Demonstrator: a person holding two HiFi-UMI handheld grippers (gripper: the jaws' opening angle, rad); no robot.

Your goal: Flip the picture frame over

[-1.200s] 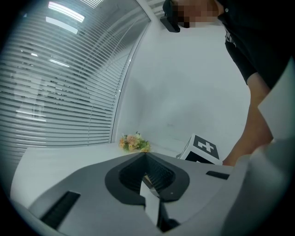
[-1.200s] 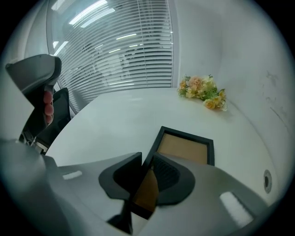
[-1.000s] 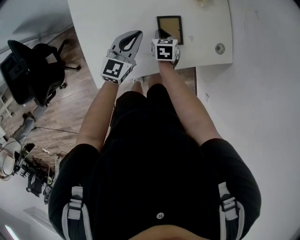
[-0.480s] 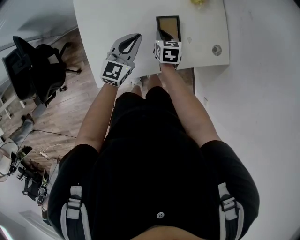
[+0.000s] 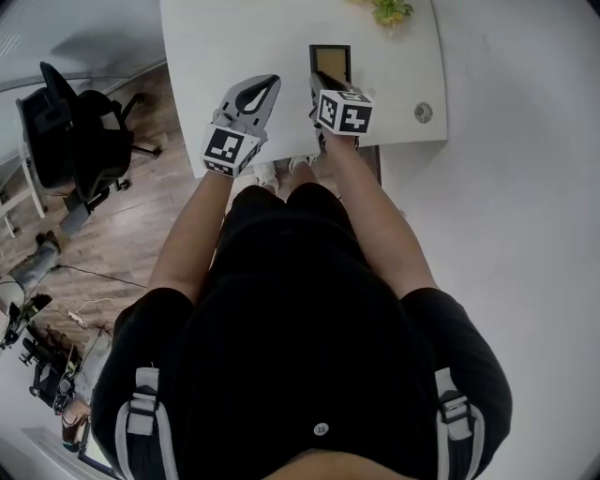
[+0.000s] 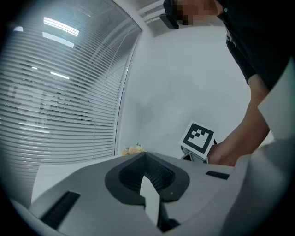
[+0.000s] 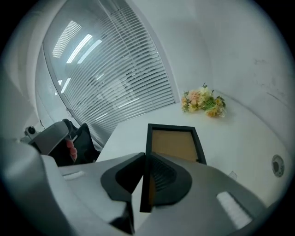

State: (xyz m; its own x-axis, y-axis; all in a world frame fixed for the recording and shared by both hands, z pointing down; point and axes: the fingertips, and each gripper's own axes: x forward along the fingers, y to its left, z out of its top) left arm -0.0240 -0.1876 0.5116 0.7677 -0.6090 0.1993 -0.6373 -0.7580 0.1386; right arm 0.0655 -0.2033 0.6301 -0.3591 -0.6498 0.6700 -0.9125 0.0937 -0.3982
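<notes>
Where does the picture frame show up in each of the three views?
Head view: picture frame top centre, over the white table, near end in the right gripper.
Left gripper view: not in it.
Right gripper view: the frame at centre, its near edge clamped between the jaws.
Shared landmark: the flowers, in all three.

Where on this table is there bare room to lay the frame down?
The widest bare patch of the table lies left of the picture frame, beyond the left tongs. A narrower strip runs between the frame and the round cap. It is crowded near the flowers and where the right tongs grip the frame.
</notes>
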